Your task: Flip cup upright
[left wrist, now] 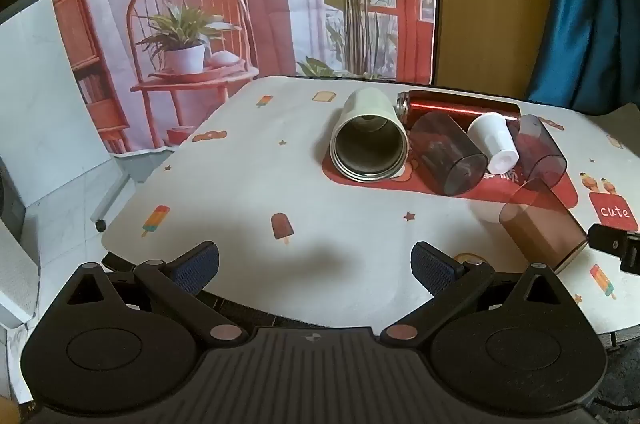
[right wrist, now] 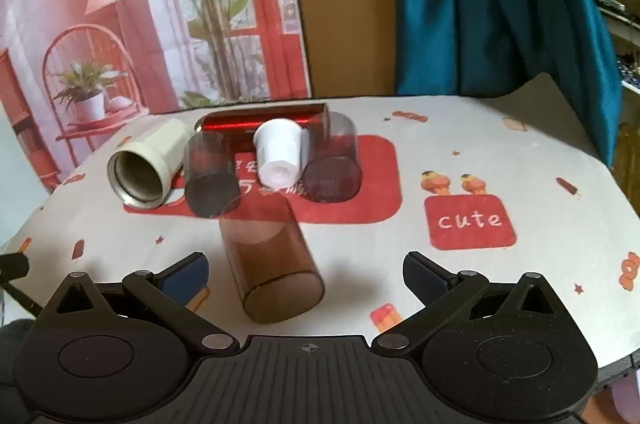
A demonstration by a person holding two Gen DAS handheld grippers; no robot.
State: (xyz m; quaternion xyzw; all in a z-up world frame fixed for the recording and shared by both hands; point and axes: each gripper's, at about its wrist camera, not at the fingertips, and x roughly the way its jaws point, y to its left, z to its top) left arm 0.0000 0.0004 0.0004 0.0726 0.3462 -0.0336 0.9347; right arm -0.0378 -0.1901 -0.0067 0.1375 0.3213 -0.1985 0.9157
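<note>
Several cups lie on their sides on the table. A brown see-through cup lies nearest, its base toward my right gripper, which is open and empty with the cup's base between its fingers. The cup also shows in the left wrist view. A pale green cup lies with its mouth toward me. Two dark see-through cups, a small white cup and a red metallic bottle lie beside it. My left gripper is open and empty over bare cloth.
The table has a white printed cloth with a red patch and a red "cute" label. A printed backdrop hangs behind, and a blue curtain at the right. The table's left edge drops to a tiled floor.
</note>
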